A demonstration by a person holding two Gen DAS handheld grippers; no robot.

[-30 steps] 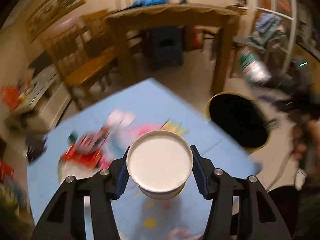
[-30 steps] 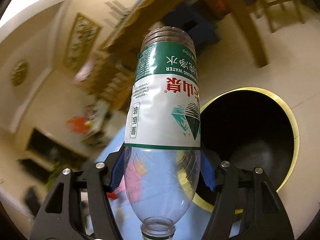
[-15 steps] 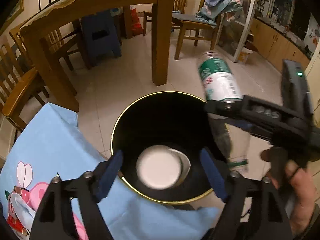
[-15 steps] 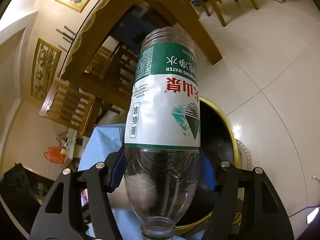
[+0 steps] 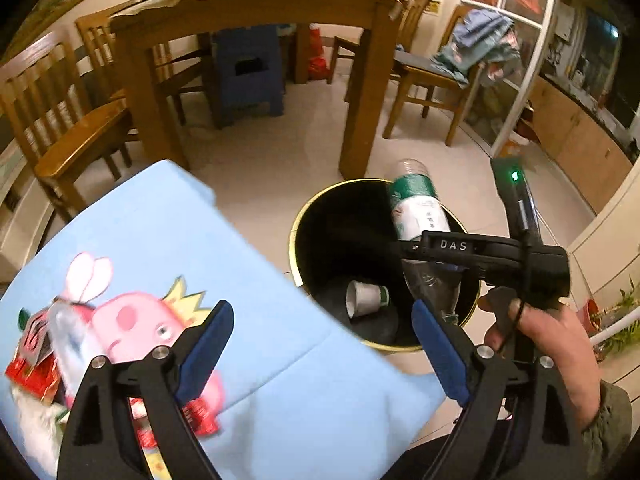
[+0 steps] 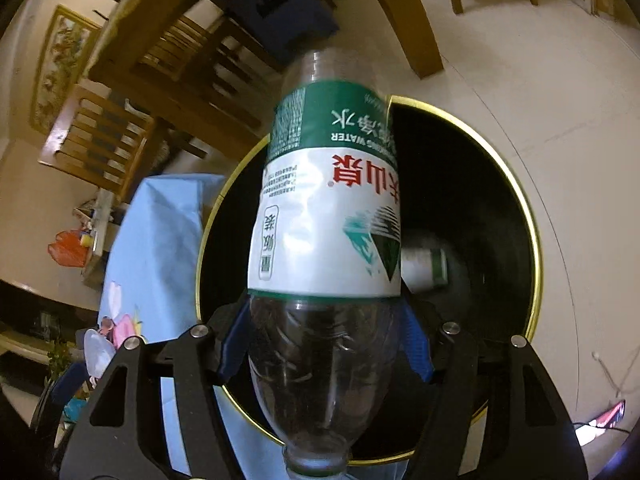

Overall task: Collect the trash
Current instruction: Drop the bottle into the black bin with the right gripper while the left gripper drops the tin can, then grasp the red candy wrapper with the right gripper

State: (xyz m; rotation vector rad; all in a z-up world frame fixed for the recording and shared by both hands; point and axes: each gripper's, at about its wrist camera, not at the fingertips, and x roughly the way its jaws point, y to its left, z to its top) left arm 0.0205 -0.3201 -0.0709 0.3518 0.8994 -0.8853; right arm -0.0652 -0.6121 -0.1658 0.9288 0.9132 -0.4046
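A black trash bin (image 5: pixel 304 220) with a gold rim stands on the floor beside the blue-clothed table (image 5: pixel 160 240). A white paper cup (image 5: pixel 366 298) lies on its side in the bin's bottom; it also shows in the right wrist view (image 6: pixel 424 268). My left gripper (image 5: pixel 322 344) is open and empty, above the table edge next to the bin. My right gripper (image 6: pixel 326 344) is shut on an empty plastic water bottle (image 6: pixel 328 216) with a green and white label, held over the bin (image 6: pixel 500 184). The bottle also shows in the left wrist view (image 5: pixel 418 210).
Red wrappers and a clear plastic piece (image 5: pixel 48 356) lie on the table's left side. A wooden dining table (image 5: pixel 248 4), chairs (image 5: pixel 52 120) and a blue stool (image 5: pixel 248 72) stand beyond on the tiled floor. A chair with clothes (image 5: pixel 476 52) stands at the right.
My left gripper let the paper cup drop into the bin, then drew back over the table. My right gripper brought the bottle over the bin's opening.
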